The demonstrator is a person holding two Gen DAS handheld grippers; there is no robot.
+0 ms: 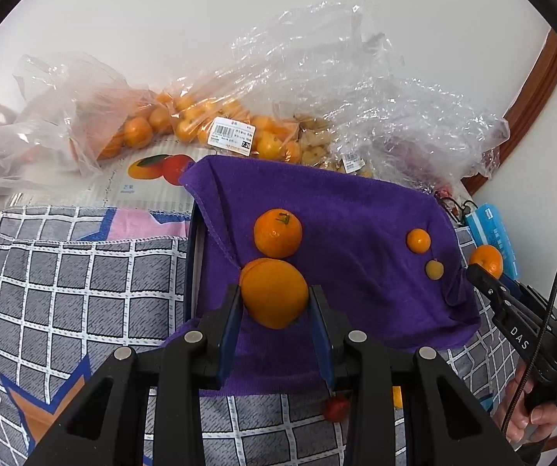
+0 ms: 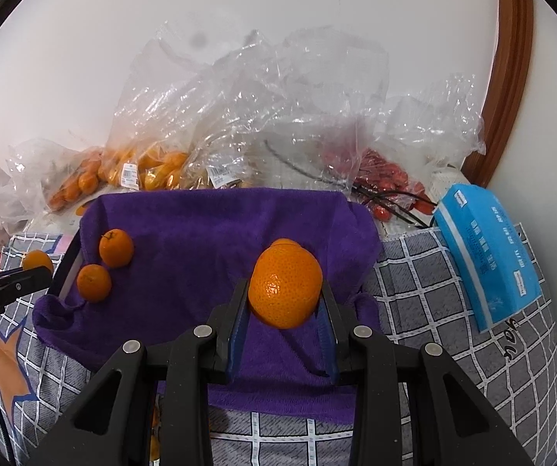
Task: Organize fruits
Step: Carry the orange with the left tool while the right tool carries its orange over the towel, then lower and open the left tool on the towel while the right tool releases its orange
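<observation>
A purple towel (image 1: 348,217) (image 2: 208,233) lies over a tray. My left gripper (image 1: 274,299) is shut on a large orange (image 1: 274,295) just above the towel's left part. Another orange (image 1: 277,232) rests on the towel right behind it. A small orange (image 1: 418,240) and a yellowish kumquat (image 1: 434,269) lie on the towel's right part. My right gripper (image 2: 284,299) is shut on an orange (image 2: 285,288) above the towel's right part, and shows at the right edge of the left wrist view (image 1: 484,272). Two oranges (image 2: 116,247) (image 2: 93,282) lie on the towel's left.
Clear plastic bags with oranges (image 1: 185,120) (image 2: 150,171), yellowish fruit (image 1: 313,143) and red fruit (image 2: 387,182) crowd the back along the wall. A blue tissue pack (image 2: 484,256) lies at the right. A checked grey cloth (image 1: 84,279) covers the table. A small red fruit (image 1: 336,407) lies near the front.
</observation>
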